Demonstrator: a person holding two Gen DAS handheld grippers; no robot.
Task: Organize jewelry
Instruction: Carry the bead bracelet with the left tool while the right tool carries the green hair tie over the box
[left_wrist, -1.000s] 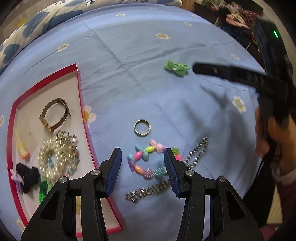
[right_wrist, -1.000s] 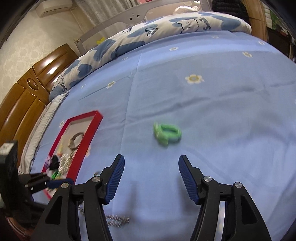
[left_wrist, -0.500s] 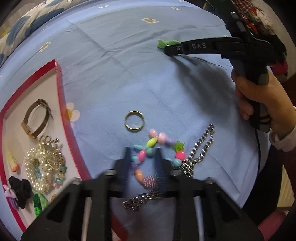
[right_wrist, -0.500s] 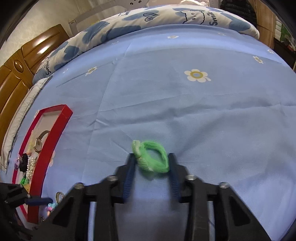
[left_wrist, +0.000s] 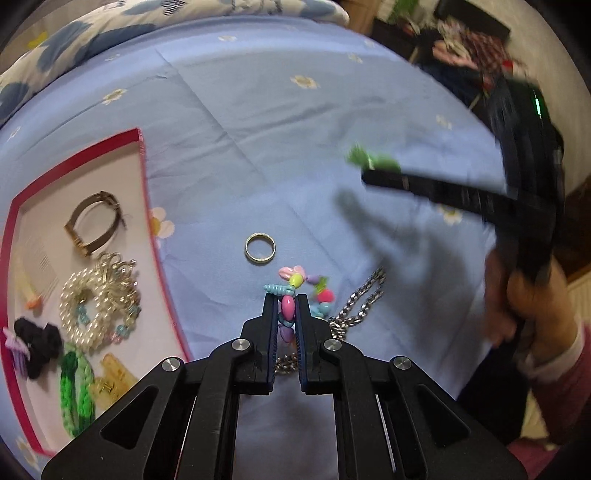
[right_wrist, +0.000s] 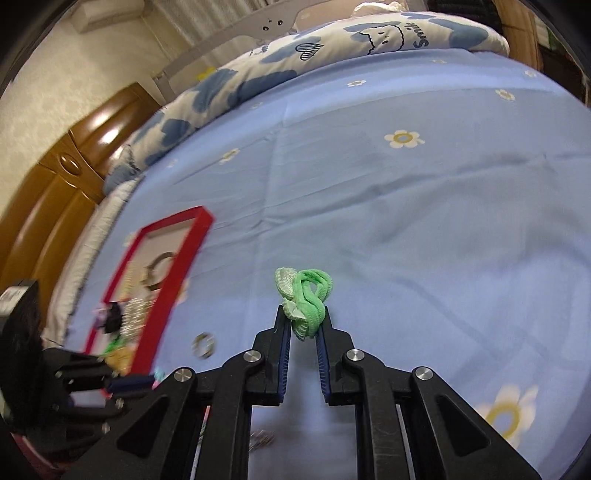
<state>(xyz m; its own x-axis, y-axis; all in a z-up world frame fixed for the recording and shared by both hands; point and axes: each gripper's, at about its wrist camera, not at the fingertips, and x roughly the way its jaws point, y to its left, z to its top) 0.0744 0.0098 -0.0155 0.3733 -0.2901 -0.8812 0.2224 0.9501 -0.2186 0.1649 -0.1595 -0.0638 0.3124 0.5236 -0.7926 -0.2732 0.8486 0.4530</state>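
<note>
My left gripper (left_wrist: 286, 301) is shut on a colourful bead bracelet (left_wrist: 295, 284) on the blue bedsheet. A gold ring (left_wrist: 260, 248) lies just beyond it and a silver chain (left_wrist: 356, 306) to its right. My right gripper (right_wrist: 303, 314) is shut on a green hair tie (right_wrist: 304, 295) and holds it above the sheet; it also shows in the left wrist view (left_wrist: 373, 160). A red-rimmed tray (left_wrist: 142, 206) at the left holds a gold bangle (left_wrist: 92, 227), a pearl bracelet (left_wrist: 96, 302) and hair ties.
A blue-and-white patterned pillow (right_wrist: 332, 40) lies at the head of the bed. A wooden cabinet (right_wrist: 74, 177) stands beyond the bed's left side. The tray (right_wrist: 184, 254) and ring (right_wrist: 203, 345) lie left of my right gripper. Clothes (left_wrist: 465, 48) lie beyond the bed's far edge.
Both grippers went from open to shut: the left closed on the bead bracelet, the right closed on the green hair tie and lifted it off the sheet.
</note>
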